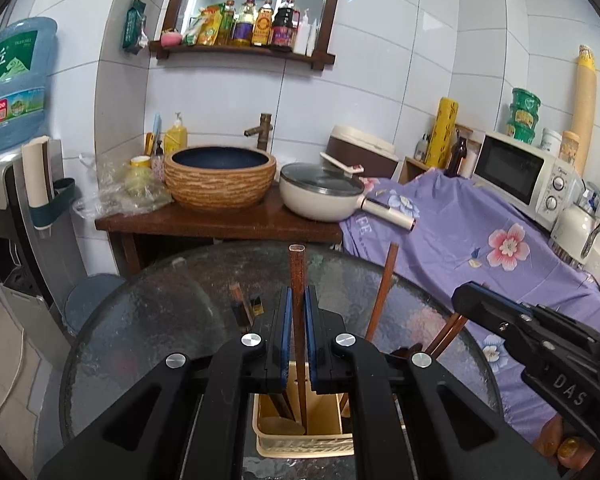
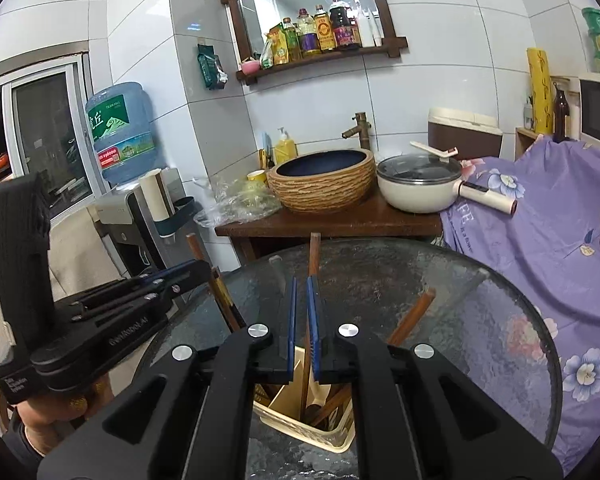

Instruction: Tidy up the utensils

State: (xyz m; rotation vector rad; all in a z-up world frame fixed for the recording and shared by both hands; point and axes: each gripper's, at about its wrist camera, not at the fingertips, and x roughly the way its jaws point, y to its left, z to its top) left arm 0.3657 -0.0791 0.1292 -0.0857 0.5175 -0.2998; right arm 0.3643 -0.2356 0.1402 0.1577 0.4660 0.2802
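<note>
left gripper (image 1: 298, 308): jaws squeezed on a brown chopstick (image 1: 297, 272) standing up | right gripper (image 2: 301, 300): jaws squeezed on another chopstick (image 2: 313, 256), also standing up | cream holder (image 1: 304, 436): on the glass table (image 1: 152, 320), right under both tips | next, i think: straight down

Both tools are matte black plastic. The left gripper (image 1: 298, 300) has two flat jaws lined with blue pads, joined to broad angular arms with triangular cut-outs; four round silver screws sit across the lower middle of the frame. The right gripper (image 2: 301, 292) is built the same way, with the same four silver screws. At the right edge of the left wrist view its side carries white letters, "DAS". At lower left of the right wrist view, the other tool shows a ribbed black handle and small white lettering.
</note>
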